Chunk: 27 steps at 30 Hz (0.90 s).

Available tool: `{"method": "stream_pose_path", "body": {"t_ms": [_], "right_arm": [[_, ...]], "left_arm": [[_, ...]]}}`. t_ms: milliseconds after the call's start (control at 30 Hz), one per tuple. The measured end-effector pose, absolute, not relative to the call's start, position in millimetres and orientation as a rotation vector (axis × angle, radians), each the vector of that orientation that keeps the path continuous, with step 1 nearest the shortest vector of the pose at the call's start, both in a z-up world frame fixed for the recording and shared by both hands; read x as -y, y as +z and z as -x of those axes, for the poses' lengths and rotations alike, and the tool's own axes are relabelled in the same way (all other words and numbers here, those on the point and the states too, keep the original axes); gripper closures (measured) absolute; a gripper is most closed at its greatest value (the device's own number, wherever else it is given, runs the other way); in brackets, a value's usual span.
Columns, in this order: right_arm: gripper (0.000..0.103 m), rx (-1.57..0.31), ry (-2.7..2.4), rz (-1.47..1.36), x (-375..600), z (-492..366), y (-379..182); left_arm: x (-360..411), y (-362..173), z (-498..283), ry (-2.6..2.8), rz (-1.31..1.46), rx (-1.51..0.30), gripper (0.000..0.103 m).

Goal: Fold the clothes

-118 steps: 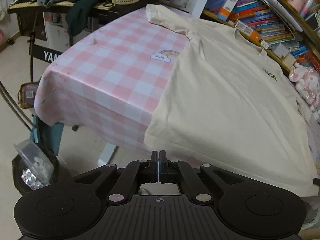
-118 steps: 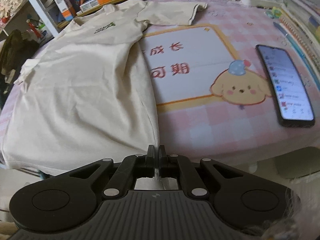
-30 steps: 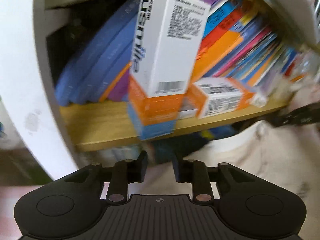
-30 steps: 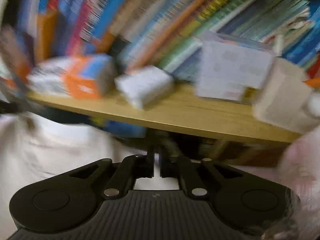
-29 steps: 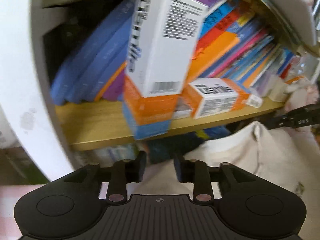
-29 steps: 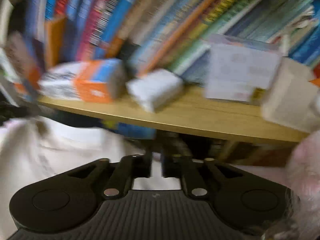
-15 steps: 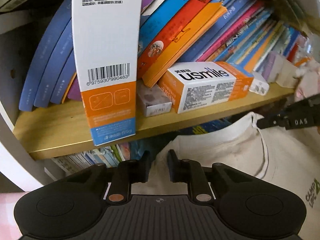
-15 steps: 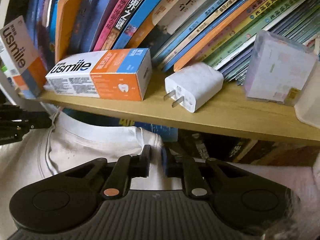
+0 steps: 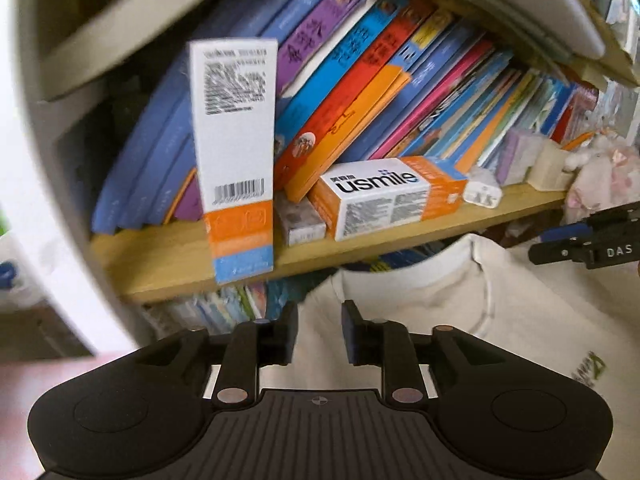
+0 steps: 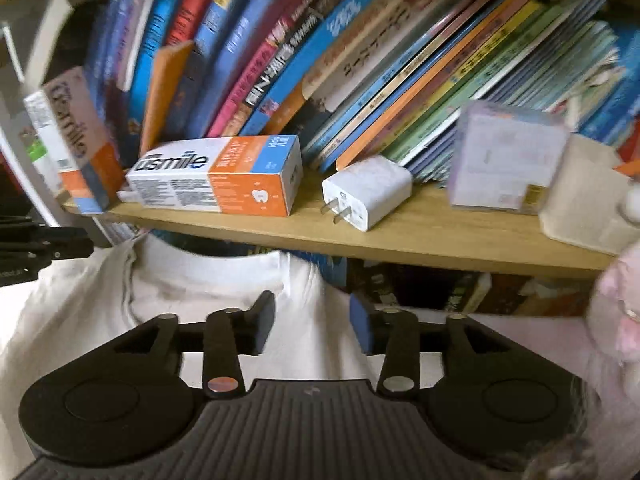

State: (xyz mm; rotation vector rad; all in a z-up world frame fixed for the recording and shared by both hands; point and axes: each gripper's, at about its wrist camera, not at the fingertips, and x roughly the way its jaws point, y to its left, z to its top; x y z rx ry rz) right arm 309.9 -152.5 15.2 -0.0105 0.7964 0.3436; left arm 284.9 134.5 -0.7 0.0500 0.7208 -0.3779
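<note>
A cream T-shirt lies with its collar up against the bookshelf; a small green logo shows at lower right. My left gripper is open over the shirt's left shoulder, cloth showing between its fingers. In the right wrist view the same cream T-shirt and its collar fill the lower left. My right gripper is open wide over the right shoulder near the collar. Each gripper shows in the other's view: the right gripper and the left gripper, as dark bars at the frame edges.
A wooden shelf just beyond the collar carries leaning books, toothpaste boxes, a white charger and a small box. A pink plush toy sits at right. Pink tablecloth shows at lower left.
Both grippers went from the shirt's hem at the table's near edge to the collar end by the shelf. Over the last half second both sets of fingers have spread wider.
</note>
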Motion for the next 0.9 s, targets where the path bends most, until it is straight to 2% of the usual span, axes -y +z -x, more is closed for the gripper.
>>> {"method": "stream_pose_path", "body": {"t_ms": [100,233,400,533,667,900], "right_arm": [[0.044,-0.769,0.347,0.008,157,-282,22],[0.036,-0.745,0.351,0.023,168,-244,30],[0.021,-0.723,0.350,0.034,176,-196,40],[0.012,-0.706,0.341,0.048,182,-152,47],[0.007,-0.694,0.319,0.061,189,-112,49],[0.003,-0.661,0.290,0.050,205,-44,53]], "left_arm": [[-134,7,-245,-0.354,-0.039,-0.704,0.059],[-129,13,-193,-0.327,-0.045,-0.702,0.053],[-118,19,-134,-0.269,-0.034,-0.713,0.036],[-111,24,-89,-0.224,-0.025,-0.718,0.030],[-105,31,-49,-0.188,-0.021,-0.700,0.022],[-98,37,11,-0.125,0.031,-0.677,0.017]]}}
